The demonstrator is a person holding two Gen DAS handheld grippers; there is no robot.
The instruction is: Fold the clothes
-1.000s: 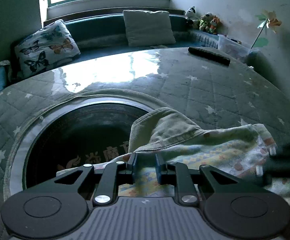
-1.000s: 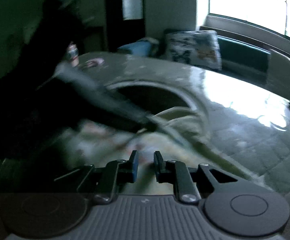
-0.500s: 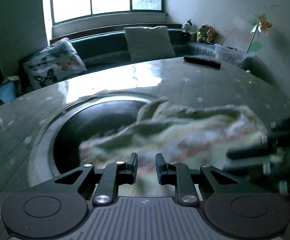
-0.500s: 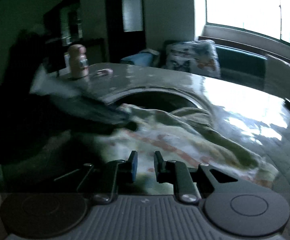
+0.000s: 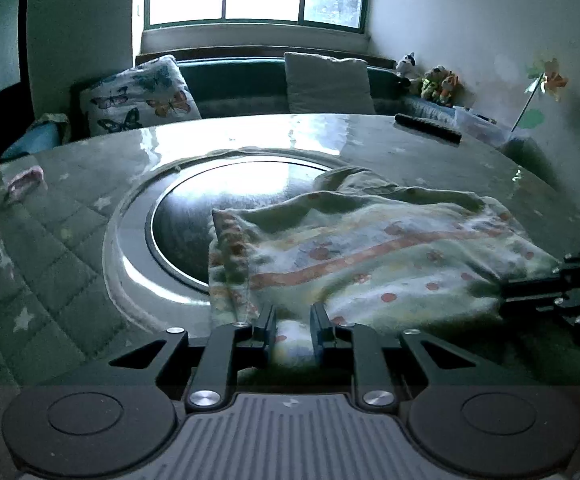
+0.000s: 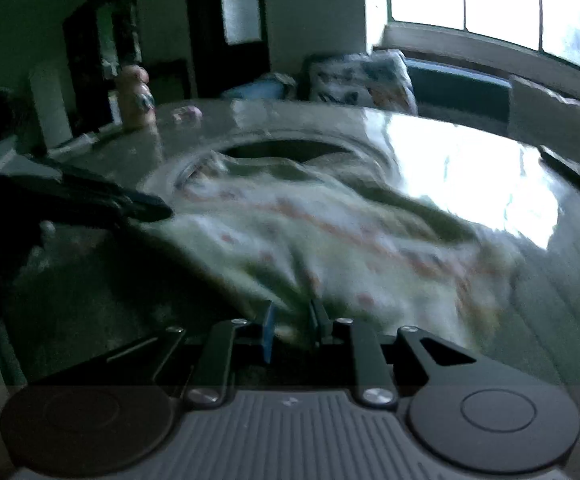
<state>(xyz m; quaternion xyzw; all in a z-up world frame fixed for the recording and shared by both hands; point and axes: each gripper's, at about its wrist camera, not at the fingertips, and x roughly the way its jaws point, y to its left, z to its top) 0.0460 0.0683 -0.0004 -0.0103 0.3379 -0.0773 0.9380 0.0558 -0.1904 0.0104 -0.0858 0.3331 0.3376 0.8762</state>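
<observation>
**A:** Left view first. What has changed?

**B:** A second ago the garment [image 5: 370, 248] was bunched close under my left gripper [image 5: 293, 322], olive part on top. Now I see it drawn out wide across the surface [image 5: 70, 264], printed side up, its far edge over the dark round inset [image 5: 194, 224]. My left jaws are nearly closed on its near hem. I judge the spreading is nearly done, and no fold is made yet.

**A:** And the other gripper?

**B:** From here my right gripper [image 5: 530, 286] comes in at the garment's right corner. It seems to hold it, but its jaws are side-on, so I can't be sure.

**A:** Right view, then.

**B:** Blurred, so I'm moving. The right gripper [image 6: 292, 320] shows cloth bunched between its narrow jaws: gripping. The left gripper [image 6: 142, 204] reaches in at the far corner. This view adds a bottle [image 6: 136, 96] at the surface's far edge; the left adds a remote [image 5: 428, 128] and cushions.
</observation>
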